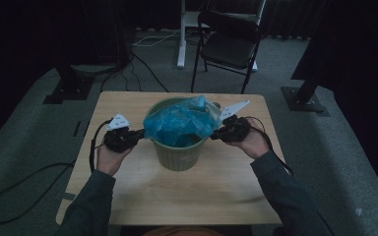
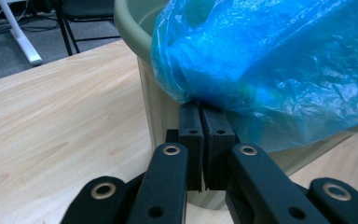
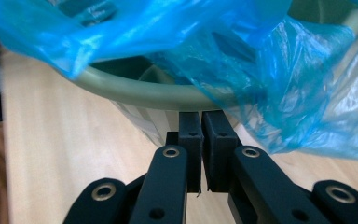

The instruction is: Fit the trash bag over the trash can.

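With the blue bag (image 1: 181,121) bunched over the green bin (image 1: 178,155) mid-counter (image 1: 128,187), its edge is gripped at left by the left gripper (image 1: 139,132) & at right by the right gripper (image 1: 215,132), both clenched; edges should be pulled evenly outward & down over the rim w/o tearing.

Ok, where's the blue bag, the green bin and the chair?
blue bag (image 1: 182,120), high view, on its crumpled top.
green bin (image 1: 179,156), high view, on its front wall.
chair (image 1: 229,46), high view, on its seat.
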### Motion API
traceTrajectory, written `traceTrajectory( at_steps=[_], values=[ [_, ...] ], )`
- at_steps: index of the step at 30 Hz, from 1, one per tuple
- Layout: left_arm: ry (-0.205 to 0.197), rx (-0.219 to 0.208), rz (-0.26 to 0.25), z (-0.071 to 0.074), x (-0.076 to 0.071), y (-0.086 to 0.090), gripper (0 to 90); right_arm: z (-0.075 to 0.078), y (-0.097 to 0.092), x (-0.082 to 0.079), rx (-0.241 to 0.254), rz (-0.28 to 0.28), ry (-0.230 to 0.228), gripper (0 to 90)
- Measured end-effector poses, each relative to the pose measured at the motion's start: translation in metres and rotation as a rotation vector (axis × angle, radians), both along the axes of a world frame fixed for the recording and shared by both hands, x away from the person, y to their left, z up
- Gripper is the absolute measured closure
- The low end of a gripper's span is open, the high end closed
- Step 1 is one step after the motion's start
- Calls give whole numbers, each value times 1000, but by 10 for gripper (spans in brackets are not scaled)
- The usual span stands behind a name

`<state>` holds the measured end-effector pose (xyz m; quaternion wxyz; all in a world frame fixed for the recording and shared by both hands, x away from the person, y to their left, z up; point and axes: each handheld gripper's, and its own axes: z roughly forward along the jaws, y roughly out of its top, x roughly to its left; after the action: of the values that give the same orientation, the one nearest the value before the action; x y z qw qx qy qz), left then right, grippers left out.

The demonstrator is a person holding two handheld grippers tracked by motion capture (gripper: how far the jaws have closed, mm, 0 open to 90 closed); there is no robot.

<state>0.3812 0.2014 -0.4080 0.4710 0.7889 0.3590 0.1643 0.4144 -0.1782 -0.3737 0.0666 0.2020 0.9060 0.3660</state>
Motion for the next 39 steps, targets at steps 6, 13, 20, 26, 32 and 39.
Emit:
traceTrajectory(
  at_steps=[6, 13, 20, 26, 32, 39],
  values=[
    [8, -23, 11, 0, 4, 5, 815, 0, -4, 2, 2, 0, 6, 837],
    [-28, -55, 41, 11, -11, 28, 734, 12, -20, -2, 28, -16, -7, 777],
    [-75, -82, 36, 27, -22, 37, 682, 24, -31, -3, 64, -28, -23, 720],
    [-87, -118, 22, 32, -25, 37, 637, 26, -36, -4, 60, -42, -32, 683],
    [-84, -125, 3, 36, -23, 31, 607, 29, -40, -2, 75, -85, -55, 673],
    [-104, -106, -76, 54, -23, 3, 558, 35, -35, 2, 97, -114, -74, 674]
  ],
)
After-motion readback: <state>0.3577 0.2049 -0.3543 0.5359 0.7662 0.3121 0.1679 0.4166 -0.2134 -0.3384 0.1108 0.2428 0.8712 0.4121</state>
